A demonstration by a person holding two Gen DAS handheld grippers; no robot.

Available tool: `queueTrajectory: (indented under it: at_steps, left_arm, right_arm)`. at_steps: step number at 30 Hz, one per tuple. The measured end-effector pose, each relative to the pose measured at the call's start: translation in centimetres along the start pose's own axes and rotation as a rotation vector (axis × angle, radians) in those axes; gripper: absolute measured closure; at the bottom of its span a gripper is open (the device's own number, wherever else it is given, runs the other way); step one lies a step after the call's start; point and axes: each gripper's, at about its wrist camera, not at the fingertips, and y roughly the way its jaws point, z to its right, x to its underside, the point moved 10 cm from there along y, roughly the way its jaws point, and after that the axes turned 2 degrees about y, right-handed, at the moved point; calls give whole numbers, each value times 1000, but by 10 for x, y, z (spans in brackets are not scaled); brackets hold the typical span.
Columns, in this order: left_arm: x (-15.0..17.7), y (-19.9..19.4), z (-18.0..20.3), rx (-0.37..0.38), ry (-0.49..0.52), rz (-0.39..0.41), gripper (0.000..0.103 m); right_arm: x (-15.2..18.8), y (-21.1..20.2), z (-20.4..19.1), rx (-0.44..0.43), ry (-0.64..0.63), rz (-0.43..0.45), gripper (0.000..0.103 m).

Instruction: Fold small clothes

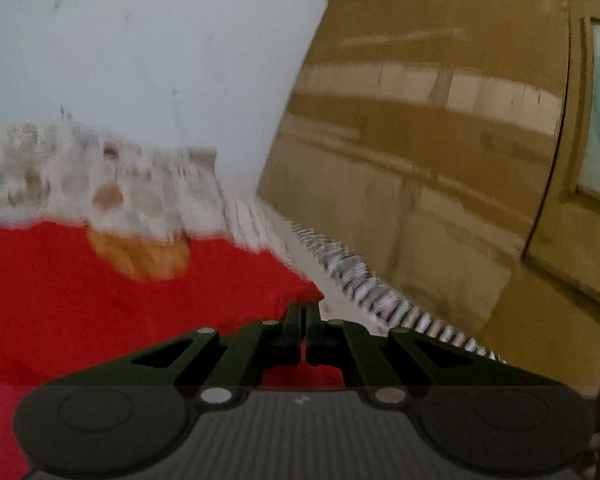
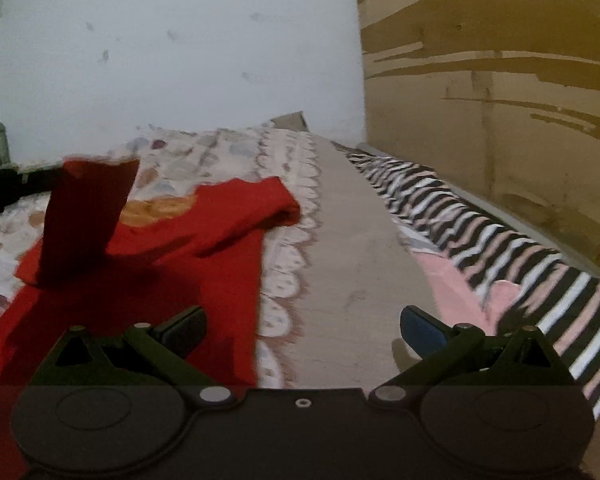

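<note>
A small red shirt (image 2: 172, 248) with an orange print lies on a patterned bed sheet (image 2: 288, 208). One part of it is lifted, hanging dark red at the left in the right wrist view. In the left wrist view my left gripper (image 1: 304, 312) is shut on the red shirt (image 1: 100, 300), red cloth showing between its fingers. My right gripper (image 2: 304, 326) is open and empty, low over the shirt's right edge and the sheet's scalloped border.
A black-and-white striped cloth (image 2: 480, 232) with a pink patch lies along the right side of the bed. A brown wooden cupboard (image 2: 500, 80) stands to the right, also in the left wrist view (image 1: 440, 140). A pale wall (image 2: 180, 60) is behind.
</note>
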Motion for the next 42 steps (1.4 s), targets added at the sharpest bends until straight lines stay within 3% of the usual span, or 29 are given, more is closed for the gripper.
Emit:
queueTrajectory:
  at_steps: [5,7,9,13,15,19,24,33,37,42]
  left_arm:
    - [27,8,-13,9,-55,-114,98]
    - [31,3,-17,-10,-44,-130,75]
    - [34,-10,-18,-45,-35,-139,29]
    - [33,-42,-35,-186,25,-129,16]
    - [35,-58,-56,-315,56,-138,10]
    - [48,-87,-123,-597,55,-180,7]
    - [56,-88,-195,-772,45,-237,6]
    - [27,-43,-251,-805,87,-186,7]
    - [13,-29,-265,-851,122,-135,9]
    - [-4,-39,-278,-929,118,-44,10]
  right_arm:
    - [10,6,10,25,15,-24,0]
    - [12,9,9,28,20,-29,0]
    - [12,12,5,22,20,-30,0]
    - [8,15,-10,-7,8,-23,1]
    - [4,17,-20,-31,-2,-22,0]
    - [-4,29,-48,-104,-10,-40,0]
    - [-12,55,-92,-171,-40,-88,0]
    - [-15,92,-138,-189,-71,-118,0]
    - [-9,100,-134,-152,-65,-120,0]
    - [-6,102,-129,-165,-36,-120,0]
